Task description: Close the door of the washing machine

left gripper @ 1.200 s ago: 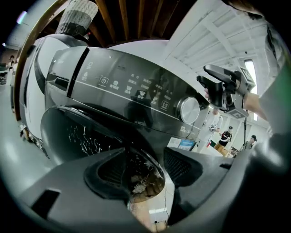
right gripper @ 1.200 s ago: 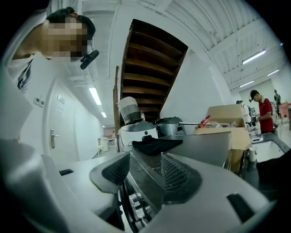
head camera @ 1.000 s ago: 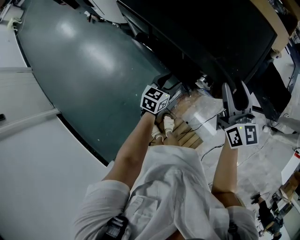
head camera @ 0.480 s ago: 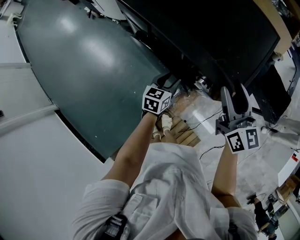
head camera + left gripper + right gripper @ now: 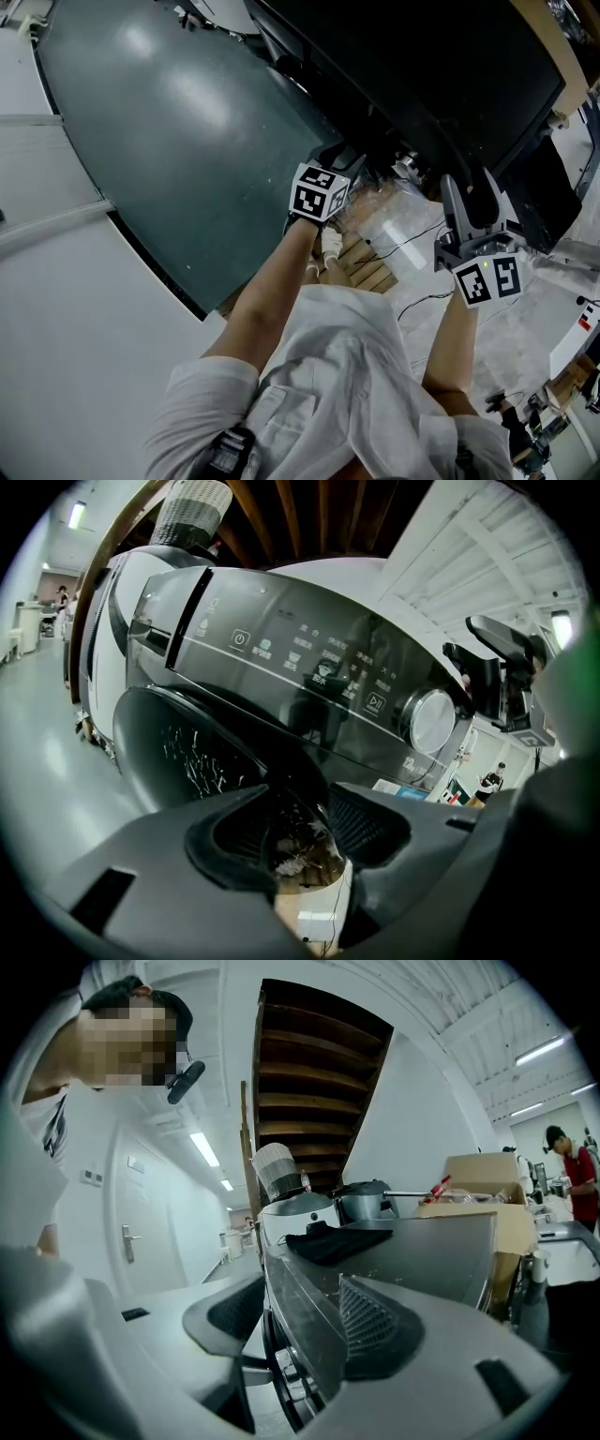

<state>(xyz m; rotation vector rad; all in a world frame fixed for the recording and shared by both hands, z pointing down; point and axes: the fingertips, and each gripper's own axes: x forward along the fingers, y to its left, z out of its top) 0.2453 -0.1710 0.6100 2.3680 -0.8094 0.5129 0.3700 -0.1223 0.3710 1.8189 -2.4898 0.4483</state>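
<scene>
Your left tongs [image 5: 300, 836] are closing but not yet pressing on anything, and the dark rim of the door [image 5: 187, 141] seems to be lying in their gap, probably so that you can swing it shut. That door is standing wide open, left of the washing machine [image 5: 422, 66]. Your right tongs [image 5: 295, 1321] are opening on nothing beside the machine's front; you are reaching your left forearm [image 5: 272, 281] forward and downward and holding the right nearly level.

The washing machine [image 5: 97, 658] is a white front-loader with a glossy dark control panel [image 5: 300, 658] and a silver dial [image 5: 431, 721]. Its round, dark-tinted door [image 5: 187, 752] sits just below the panel. Whether it is fully latched cannot be told.
</scene>
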